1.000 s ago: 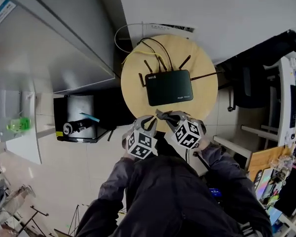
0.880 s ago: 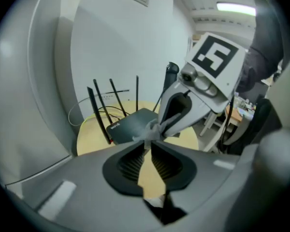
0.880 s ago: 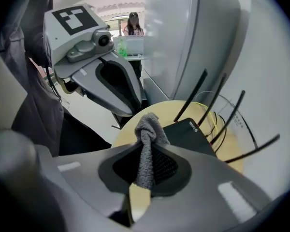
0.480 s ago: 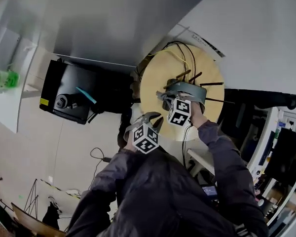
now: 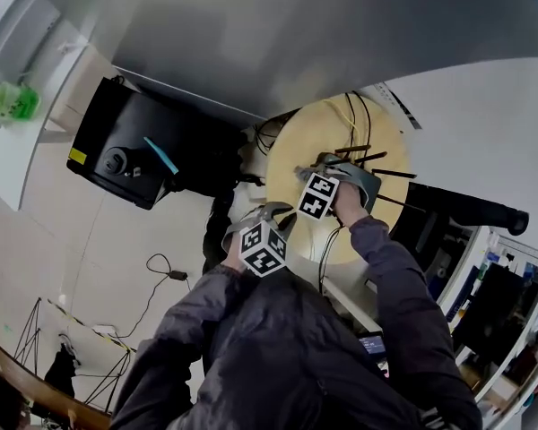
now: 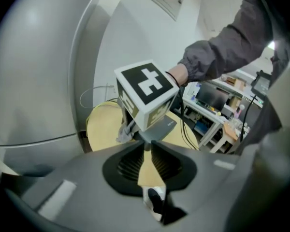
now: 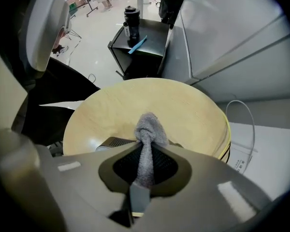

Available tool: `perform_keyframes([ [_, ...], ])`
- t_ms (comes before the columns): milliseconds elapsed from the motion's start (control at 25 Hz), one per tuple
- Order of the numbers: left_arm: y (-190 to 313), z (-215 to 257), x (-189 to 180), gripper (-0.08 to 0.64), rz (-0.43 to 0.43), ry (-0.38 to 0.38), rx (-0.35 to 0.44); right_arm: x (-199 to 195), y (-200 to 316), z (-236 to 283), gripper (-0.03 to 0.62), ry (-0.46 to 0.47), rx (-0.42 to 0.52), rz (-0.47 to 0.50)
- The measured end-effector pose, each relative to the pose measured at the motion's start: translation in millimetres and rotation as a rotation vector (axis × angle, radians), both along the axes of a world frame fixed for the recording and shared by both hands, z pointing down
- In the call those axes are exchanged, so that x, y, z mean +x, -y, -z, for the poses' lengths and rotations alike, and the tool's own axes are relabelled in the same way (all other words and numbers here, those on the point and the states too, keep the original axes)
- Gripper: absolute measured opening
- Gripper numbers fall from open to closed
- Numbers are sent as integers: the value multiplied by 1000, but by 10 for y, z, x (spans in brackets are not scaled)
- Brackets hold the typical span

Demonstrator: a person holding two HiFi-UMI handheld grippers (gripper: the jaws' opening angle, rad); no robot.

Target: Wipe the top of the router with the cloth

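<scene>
On the round wooden table (image 5: 289,150), ahead of the person (image 5: 287,356), the following are showing.

Item 1. Router (image 6: 160,127): dark grey and lying flat on the tabletop. The right gripper is covering most of it in the head view. Its antennas (image 5: 357,149) are sticking out on the far and right sides.

Item 2. Right gripper (image 7: 146,151): hanging over the router, its jaws clenching a grey cloth (image 7: 147,128) between the pads. The cloth's bunched end is poking out past the fingertips, over the router's vented corner. Whether it is touching the casing cannot be told.

Item 3. Left gripper (image 6: 147,147): hovering at the table's near edge, left of the right gripper and apart from the router. Its jaws are pressing together at the tips and gripping nothing.

Item 4. Cables: a yellow cable (image 7: 226,135) is running round the table's rim, and dark leads (image 5: 351,115) are crossing the far side.

Item 5. Black cart (image 7: 146,46): standing on the floor to the left of the table, well apart from it. It is carrying a black bottle (image 7: 130,22) and a blue pen-like object (image 7: 138,44).

Item 6. Green object (image 5: 9,102): blurred, sitting on a white shelf (image 5: 4,155) at far left.
</scene>
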State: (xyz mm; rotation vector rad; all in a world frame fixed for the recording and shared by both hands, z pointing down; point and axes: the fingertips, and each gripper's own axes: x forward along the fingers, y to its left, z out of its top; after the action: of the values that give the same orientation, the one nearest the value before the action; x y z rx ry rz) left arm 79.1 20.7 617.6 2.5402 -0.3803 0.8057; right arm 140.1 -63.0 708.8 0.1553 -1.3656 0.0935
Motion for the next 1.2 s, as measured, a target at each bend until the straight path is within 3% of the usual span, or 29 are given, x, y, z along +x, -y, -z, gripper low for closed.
perform_keyframes([
  [200,-49,-1,8,51,-20,-1,-14,-7,-54,12,34,-42,-35,-40],
  [400,-84,-62,-59,51,-17,14,-8,-56,-301,37,34,-47,-52,-18],
  [680,-160,-108,-156,51,-15,30,-8,-128,-896,28,34,-68,-14,84],
  [800,-200,-99,-143,51,-20,30,-3,-187,-1002,13,34,7,86,68],
  [880,-227,-98,-145,51,-22,35,4,-279,-1013,56,34,147,155,-91],
  [1080,-249,-91,-156,51,-23,54,22,-310,-957,128,34,530,245,-759],
  [1200,-272,-106,-136,51,-38,66,32,-308,-1008,28,34,623,242,-970],
])
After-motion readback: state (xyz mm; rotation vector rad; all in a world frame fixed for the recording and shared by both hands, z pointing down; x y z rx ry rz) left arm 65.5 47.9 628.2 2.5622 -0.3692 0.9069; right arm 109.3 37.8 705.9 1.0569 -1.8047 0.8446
